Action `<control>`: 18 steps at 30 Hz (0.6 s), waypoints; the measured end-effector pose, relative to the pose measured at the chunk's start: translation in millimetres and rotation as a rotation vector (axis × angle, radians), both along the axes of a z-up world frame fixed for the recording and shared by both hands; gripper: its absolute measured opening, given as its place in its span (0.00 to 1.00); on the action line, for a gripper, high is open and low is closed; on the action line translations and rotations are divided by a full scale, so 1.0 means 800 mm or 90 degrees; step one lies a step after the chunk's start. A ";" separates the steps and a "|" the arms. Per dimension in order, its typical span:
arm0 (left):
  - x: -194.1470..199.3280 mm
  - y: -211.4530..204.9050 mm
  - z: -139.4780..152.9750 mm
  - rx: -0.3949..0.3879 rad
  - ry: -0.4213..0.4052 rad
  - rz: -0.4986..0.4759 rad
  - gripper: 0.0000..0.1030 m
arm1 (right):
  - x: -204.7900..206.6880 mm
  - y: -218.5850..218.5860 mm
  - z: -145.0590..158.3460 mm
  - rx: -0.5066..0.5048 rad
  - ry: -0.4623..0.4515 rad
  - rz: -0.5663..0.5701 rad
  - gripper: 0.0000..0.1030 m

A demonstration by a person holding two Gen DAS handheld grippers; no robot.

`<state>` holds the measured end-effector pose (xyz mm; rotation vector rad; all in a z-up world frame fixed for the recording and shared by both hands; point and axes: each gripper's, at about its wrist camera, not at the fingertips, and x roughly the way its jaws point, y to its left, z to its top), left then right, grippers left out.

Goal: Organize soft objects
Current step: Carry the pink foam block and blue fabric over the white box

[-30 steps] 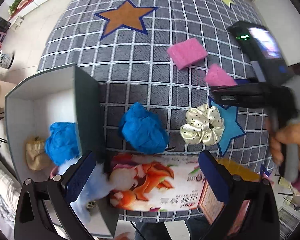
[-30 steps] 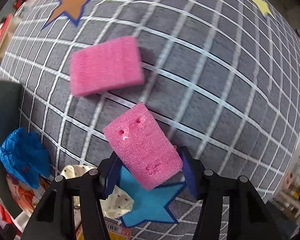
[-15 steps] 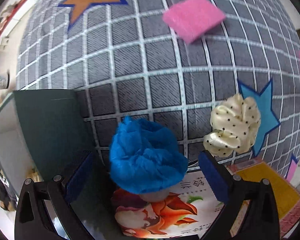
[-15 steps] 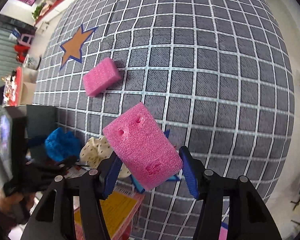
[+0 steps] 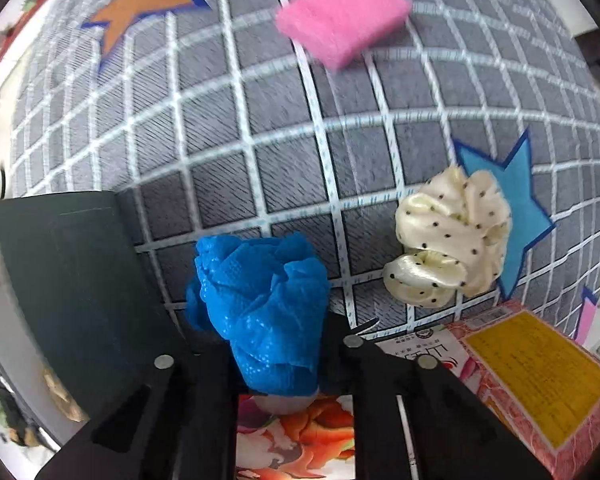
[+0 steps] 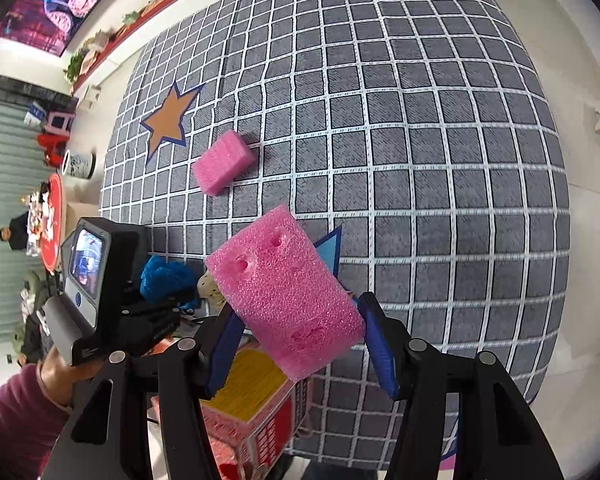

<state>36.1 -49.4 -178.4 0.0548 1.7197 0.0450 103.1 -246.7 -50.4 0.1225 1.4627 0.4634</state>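
A crumpled blue wad rests on the checked rug beside the dark box. My left gripper points straight down and is shut on the wad, the jaws pressed into its lower sides. My right gripper is lifted above the rug and shut on a pink foam block with small holes in it. A second pink foam block lies on the rug further off. A cream dotted scrunchie sits on a blue star to the right of the wad.
A flowered tissue pack and a pack with a yellow label lie at the rug's near edge. The dark box's wall stands close left of the left gripper. A hand in a maroon sleeve holds the left gripper's handle.
My left gripper came down over the blue wad and its jaws closed on it. My right gripper rose and swung away with the pink block still in it.
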 end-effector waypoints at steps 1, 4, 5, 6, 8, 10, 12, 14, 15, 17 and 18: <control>-0.004 0.003 0.012 -0.002 -0.023 0.006 0.14 | -0.004 -0.001 0.004 0.003 -0.003 -0.006 0.57; -0.015 0.007 0.048 -0.009 -0.085 0.015 0.14 | -0.015 -0.002 0.014 0.009 -0.016 -0.022 0.57; -0.021 0.007 0.061 -0.011 -0.103 0.015 0.14 | -0.019 -0.002 0.018 0.011 -0.019 -0.029 0.57; -0.024 0.007 0.071 -0.015 -0.117 0.014 0.14 | -0.023 -0.002 0.022 0.013 -0.022 -0.035 0.57; -0.035 0.004 0.094 -0.025 -0.150 0.006 0.14 | -0.032 0.000 0.028 0.013 -0.027 -0.044 0.57; -0.046 0.000 0.117 -0.030 -0.180 -0.004 0.14 | -0.043 0.004 0.034 0.012 -0.031 -0.044 0.57; -0.053 -0.003 0.140 -0.035 -0.208 -0.011 0.14 | -0.054 0.010 0.040 0.008 -0.037 -0.042 0.57; -0.053 0.004 0.160 -0.039 -0.232 -0.007 0.14 | -0.065 0.018 0.049 0.007 -0.045 -0.038 0.57; -0.061 0.008 0.169 -0.042 -0.244 0.000 0.14 | -0.070 0.022 0.052 0.007 -0.048 -0.036 0.57; -0.081 0.021 0.184 -0.047 -0.264 0.020 0.14 | -0.081 0.034 0.059 0.008 -0.058 -0.026 0.57; -0.088 0.024 0.192 -0.047 -0.270 0.029 0.14 | -0.087 0.042 0.064 0.007 -0.064 -0.017 0.57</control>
